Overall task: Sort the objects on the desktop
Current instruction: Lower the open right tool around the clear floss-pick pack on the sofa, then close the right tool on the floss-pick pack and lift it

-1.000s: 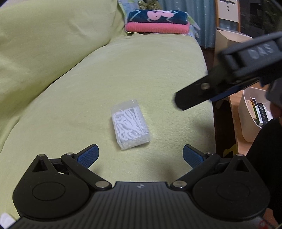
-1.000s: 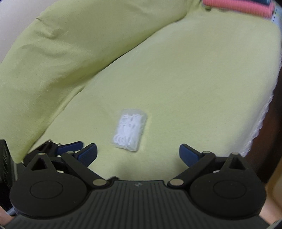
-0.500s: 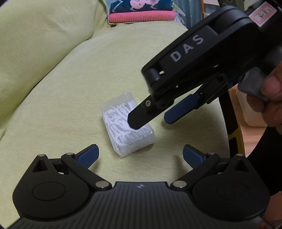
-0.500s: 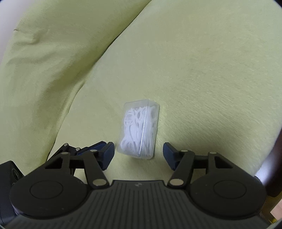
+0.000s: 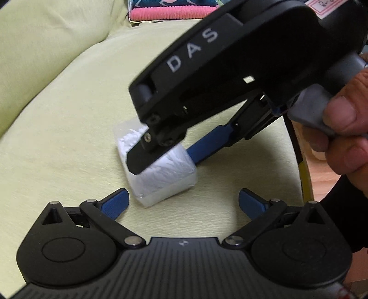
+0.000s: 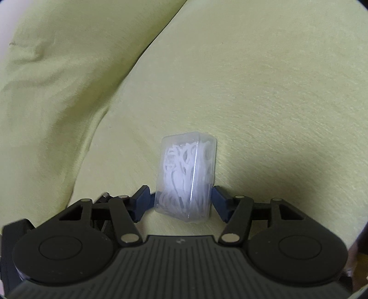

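**Inspector:** Start with the largest item.

**Assistant:** A yellow-green sofa cushion [image 6: 264,80] fills both views, with a back cushion [image 5: 46,46] rising on the left. At the far end of the seat lies a pink folded towel [image 5: 170,11] with a dark patterned one on top of it.

**Inspector:** The right gripper?

**Assistant:** The right gripper [image 6: 181,200] comes in from the right, marked "DAS", held by a hand [image 5: 345,128]. Its blue pads sit on either side of the box, close against its walls. Contact looks likely on both sides, but I cannot tell whether it is pressing firmly.

**Inspector:** The left gripper?

**Assistant:** The left gripper [image 5: 184,202] has its jaws spread wide, holding nothing, just short of the box.

**Inspector:** And the task item?

**Assistant:** A clear plastic box of white floss picks [image 6: 186,179] rests on the seat cushion, between the right gripper's fingers.
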Available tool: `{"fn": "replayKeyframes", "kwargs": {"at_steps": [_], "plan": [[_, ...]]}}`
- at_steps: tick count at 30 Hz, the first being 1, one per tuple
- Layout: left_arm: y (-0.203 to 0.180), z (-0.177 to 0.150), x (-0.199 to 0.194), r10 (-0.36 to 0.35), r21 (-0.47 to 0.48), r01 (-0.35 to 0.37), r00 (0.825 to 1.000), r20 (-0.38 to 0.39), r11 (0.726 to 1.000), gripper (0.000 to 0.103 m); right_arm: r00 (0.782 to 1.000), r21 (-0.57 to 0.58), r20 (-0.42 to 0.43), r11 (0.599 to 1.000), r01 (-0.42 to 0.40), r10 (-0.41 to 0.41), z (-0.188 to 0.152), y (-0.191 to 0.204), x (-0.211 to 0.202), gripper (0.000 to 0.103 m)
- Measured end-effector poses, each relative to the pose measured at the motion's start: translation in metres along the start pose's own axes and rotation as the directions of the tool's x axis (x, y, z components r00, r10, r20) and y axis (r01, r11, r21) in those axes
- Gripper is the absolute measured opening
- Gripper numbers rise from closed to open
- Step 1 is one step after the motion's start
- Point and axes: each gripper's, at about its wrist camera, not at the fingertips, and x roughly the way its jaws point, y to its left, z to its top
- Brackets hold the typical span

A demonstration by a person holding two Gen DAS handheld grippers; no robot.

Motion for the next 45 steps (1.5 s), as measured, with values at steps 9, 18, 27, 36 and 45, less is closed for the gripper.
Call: {"fn": "replayKeyframes", "kwargs": {"at_steps": [9,18,27,36,45], "plan": [[-0.004,0.001,0.004,-0.006,-0.009,0.006,1.000,-0.001,1.000,0.102,0.998,0.086,0.018,0.995,-0.058,0.056,0.003,-0.011,-0.005,0.047],[-0.014,0.005,0.009,-0.037,0.024,0.037,0.999,-0.010,0.999,0.102,0.996,0.039,0.034,0.996,-0.081,0.080,0.010,-0.002,-0.009,0.045],[-0.021,0.007,0.013,-0.043,0.029,0.043,0.999,-0.014,0.999,0.102,0.999,0.012,0.015,0.999,-0.043,0.043,0.013,0.000,0.002,0.027],[-0.032,0.008,0.005,-0.016,0.058,0.017,1.000,-0.027,0.998,0.102,0.994,-0.246,0.013,0.963,0.109,-0.109,0.000,0.031,-0.033,0.027],[-0.052,0.001,-0.003,-0.020,0.087,0.025,0.998,-0.059,0.996,0.102,0.972,-0.473,-0.062,0.864,0.170,-0.225,-0.026,0.048,-0.040,0.027]]}}
